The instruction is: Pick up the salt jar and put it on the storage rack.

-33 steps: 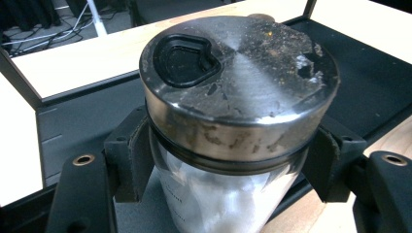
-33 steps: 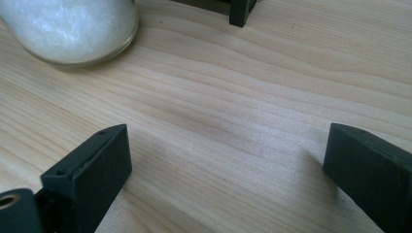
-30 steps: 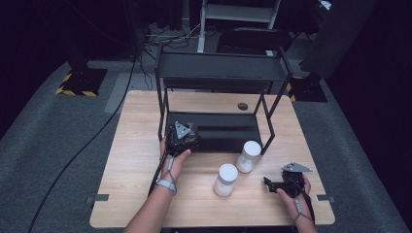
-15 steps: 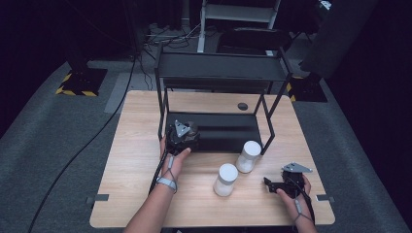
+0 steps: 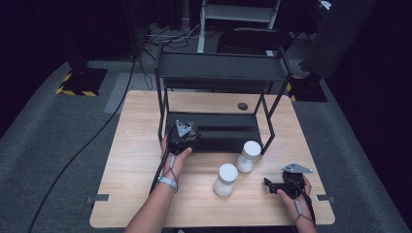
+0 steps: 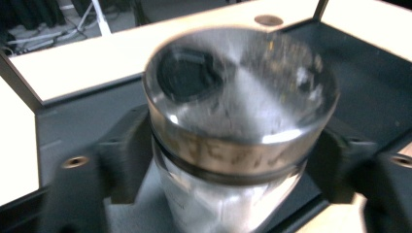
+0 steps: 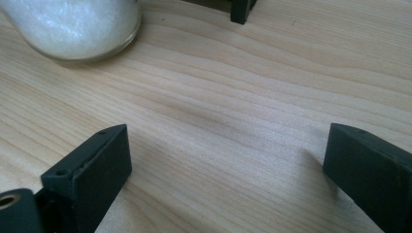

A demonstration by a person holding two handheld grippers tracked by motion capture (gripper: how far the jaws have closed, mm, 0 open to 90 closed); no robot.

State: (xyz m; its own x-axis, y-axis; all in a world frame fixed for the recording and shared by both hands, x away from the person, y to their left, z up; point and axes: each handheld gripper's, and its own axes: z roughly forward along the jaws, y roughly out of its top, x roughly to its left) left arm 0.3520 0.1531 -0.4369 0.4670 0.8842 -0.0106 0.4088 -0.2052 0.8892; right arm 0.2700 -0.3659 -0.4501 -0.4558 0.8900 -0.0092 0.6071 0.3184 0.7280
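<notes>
Left hand-held gripper (image 5: 184,132) at the front left of the rack's (image 5: 221,73) bottom shelf (image 5: 228,132). Jar (image 6: 238,131) with a metal lid stands between its jaws, on the shelf as far as can be seen. Jaws have just been opening; in the left gripper view they flank the jar below the lid, and it is hard to tell whether the pads touch the glass. Reads as a release, not a firm hold.

Right hand-held gripper (image 5: 273,186) rests low at the front right of the worktop (image 5: 136,194), jaws wide apart, nothing between them.

Two more jars, white contents, stand on the worktop: one (image 5: 225,179) nearer the front, one (image 5: 248,156) by the rack's front right leg.

Handling, judged: glass body, rigid and smooth, so likely slippery and breakable if tipped. Fairly heavy if full. Best taken on the straight wall just under the lid, squarely, kept upright.
</notes>
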